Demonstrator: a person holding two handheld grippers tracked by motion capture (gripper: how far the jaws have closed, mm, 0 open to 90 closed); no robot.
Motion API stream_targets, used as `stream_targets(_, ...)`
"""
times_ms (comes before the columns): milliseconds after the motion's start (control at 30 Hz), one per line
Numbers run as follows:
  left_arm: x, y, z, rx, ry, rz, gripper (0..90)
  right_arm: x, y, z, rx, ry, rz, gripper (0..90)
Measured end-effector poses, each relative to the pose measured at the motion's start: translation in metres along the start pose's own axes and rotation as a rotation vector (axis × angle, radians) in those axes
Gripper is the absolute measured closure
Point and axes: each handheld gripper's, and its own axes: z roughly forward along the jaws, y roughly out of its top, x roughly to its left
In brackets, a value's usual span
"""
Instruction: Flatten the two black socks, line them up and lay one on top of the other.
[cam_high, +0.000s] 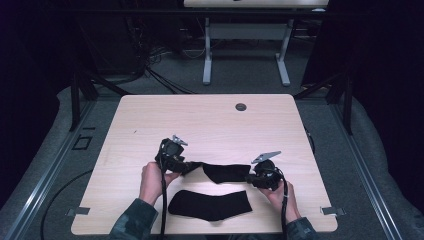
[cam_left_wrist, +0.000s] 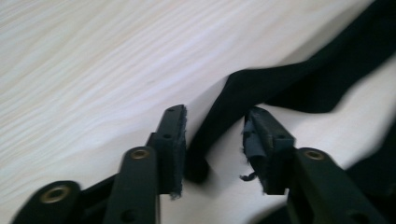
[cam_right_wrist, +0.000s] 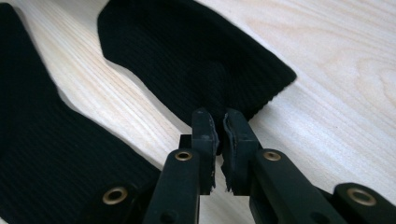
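Two black socks lie on a light wooden table (cam_high: 200, 120). The upper sock (cam_high: 225, 172) stretches between my two grippers. My left gripper (cam_high: 187, 167) stands open, and the sock's thin, bunched end (cam_left_wrist: 280, 84) lies between its jaws (cam_left_wrist: 215, 126) without being pressed. My right gripper (cam_high: 251, 176) is shut on the other edge of the same sock (cam_right_wrist: 187, 51), pinched at the fingertips (cam_right_wrist: 218, 119). The second sock (cam_high: 210, 205) lies flat near the front edge, and in the right gripper view it (cam_right_wrist: 37, 140) is at the left.
A round cable hole (cam_high: 241, 107) sits near the table's far edge. Beyond the table stand the white legs of another desk (cam_high: 207, 50), with cables on the floor. Dark frame posts flank both sides. Bare wood spreads over the far half.
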Motion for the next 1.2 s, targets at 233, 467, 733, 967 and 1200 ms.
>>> stream_targets(233, 0.013, -0.012, -0.005, -0.091, 0.072, -0.058, 40.0, -0.006, -0.002, -0.002, 0.002, -0.014, 0.022, 70.3)
stream_targets(467, 0.005, -0.009, 0.004, -0.081, 0.006, 0.006, 24.6, -0.008, -0.004, -0.010, -0.064, -0.051, 0.081, 60.0)
stream_targets(733, -0.013, -0.002, 0.036, -0.042, 0.037, 0.089, 28.6, 0.000, 0.000, 0.000, -0.082, -0.085, 0.091, 54.4)
stream_targets(967, -0.012, 0.003, 0.052, -0.011, 0.058, 0.131, 69.5, 0.006, 0.000, 0.010, -0.047, -0.108, 0.059, 62.9)
stream_targets(1200, -0.006, -0.002, 0.033, -0.003, -0.065, 0.121, 86.6, 0.005, -0.003, 0.012, -0.061, -0.069, 0.040, 81.1)
